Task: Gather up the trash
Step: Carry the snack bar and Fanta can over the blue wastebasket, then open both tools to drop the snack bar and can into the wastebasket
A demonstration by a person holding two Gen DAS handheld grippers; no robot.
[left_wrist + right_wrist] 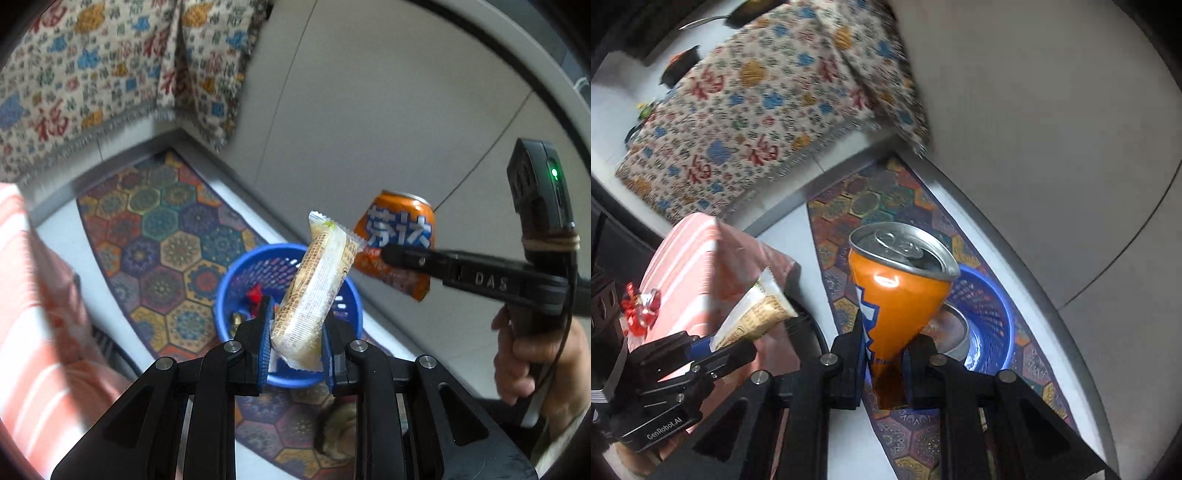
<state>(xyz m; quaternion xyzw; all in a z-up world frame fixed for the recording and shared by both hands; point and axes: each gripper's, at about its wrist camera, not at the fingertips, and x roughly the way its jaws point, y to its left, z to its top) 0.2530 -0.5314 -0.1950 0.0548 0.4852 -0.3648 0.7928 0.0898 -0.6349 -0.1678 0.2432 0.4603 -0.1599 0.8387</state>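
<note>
My left gripper [297, 334] is shut on a pale snack wrapper [314, 291] and holds it above the blue basket [236, 280], which has small bits of trash inside. My right gripper [884, 350] is shut on a crushed orange soda can [897, 291], held above the blue basket [990, 314]. The can [397, 236] and the right gripper also show at the right in the left wrist view. The wrapper [753, 314] and the left gripper [716, 343] show at the left in the right wrist view.
The basket stands on a colourful hexagon-patterned rug [155, 236] on a grey floor. A pink striped box [701, 266] with a red wrapper [639, 306] on it is at the left. A patterned cloth [757, 110] hangs behind. A grey wall [369, 110] is at the right.
</note>
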